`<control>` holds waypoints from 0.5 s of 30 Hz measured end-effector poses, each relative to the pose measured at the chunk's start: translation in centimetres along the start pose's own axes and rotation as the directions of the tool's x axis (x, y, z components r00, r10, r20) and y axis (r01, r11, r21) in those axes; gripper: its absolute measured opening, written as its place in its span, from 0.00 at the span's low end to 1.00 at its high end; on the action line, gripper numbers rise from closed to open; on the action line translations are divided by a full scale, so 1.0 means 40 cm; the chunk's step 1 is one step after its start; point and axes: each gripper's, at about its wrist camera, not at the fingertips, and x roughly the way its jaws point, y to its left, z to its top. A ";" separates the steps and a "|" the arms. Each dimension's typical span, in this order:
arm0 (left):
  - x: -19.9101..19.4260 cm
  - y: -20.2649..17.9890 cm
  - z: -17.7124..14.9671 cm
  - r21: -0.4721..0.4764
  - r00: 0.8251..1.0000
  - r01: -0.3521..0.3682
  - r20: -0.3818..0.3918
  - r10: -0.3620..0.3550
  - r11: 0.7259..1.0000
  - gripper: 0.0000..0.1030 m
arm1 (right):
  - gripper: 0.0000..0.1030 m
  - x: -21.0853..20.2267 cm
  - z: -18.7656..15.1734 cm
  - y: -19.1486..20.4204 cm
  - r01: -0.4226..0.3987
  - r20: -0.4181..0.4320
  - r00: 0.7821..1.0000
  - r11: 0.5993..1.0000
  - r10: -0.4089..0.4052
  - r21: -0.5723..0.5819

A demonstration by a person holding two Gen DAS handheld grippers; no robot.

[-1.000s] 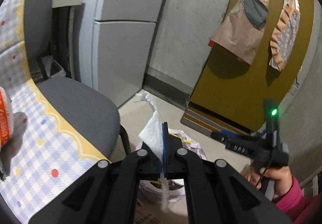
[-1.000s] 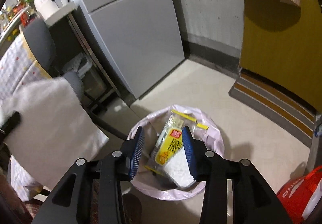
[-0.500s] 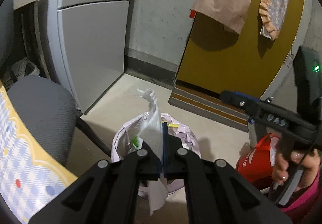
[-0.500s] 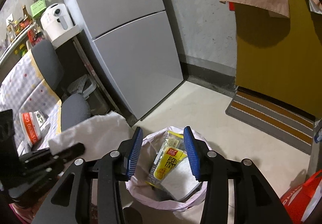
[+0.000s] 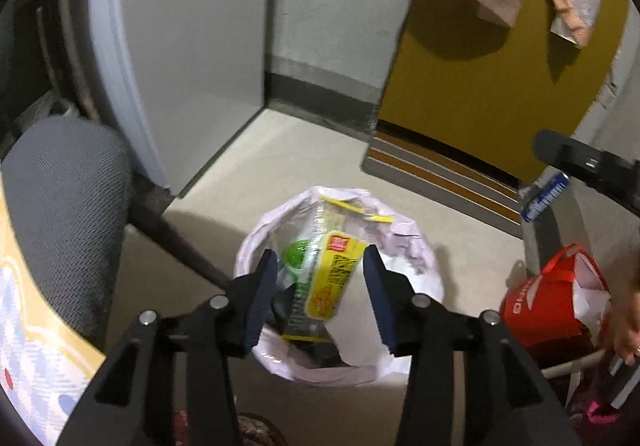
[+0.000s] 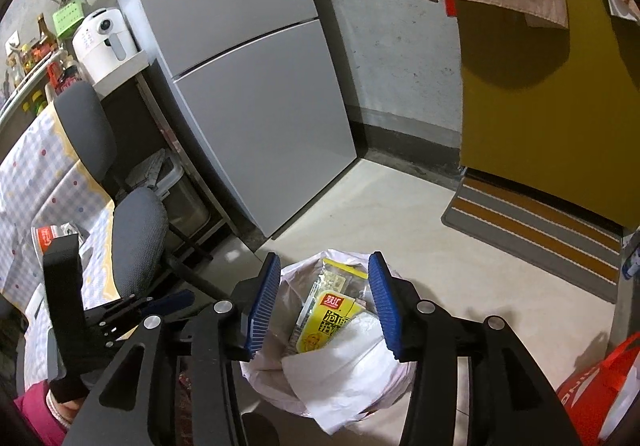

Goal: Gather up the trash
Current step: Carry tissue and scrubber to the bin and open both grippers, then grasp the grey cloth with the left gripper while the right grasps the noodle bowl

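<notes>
The left gripper point(image 5: 320, 292) hovers above the bin point(image 5: 416, 234), its fingers point(image 5: 260, 298) opening with nothing between them; the right gripper point(image 6: 322, 300) hovers there too, fingers opening and empty. White paper point(image 6: 344, 362) lies in the bin beside a yellow packet point(image 5: 332, 280), which leans nearly upright, long axis running from the bin's floor up toward its far rim. Judged progress: this piece is deposited; items on the bench point(image 6: 24, 181) possibly remain.

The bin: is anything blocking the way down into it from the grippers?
Nothing visible does. The bin is uncovered right below both open, empty hand-held grippers, left and right; white paper already lies inside.
</notes>
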 end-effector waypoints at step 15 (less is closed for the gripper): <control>-0.340 0.205 -0.101 -0.171 0.948 -0.241 0.172 0.270 0.955 0.48 | 0.47 -0.027 0.002 0.217 -0.148 -0.007 0.989 0.981 0.149 -0.129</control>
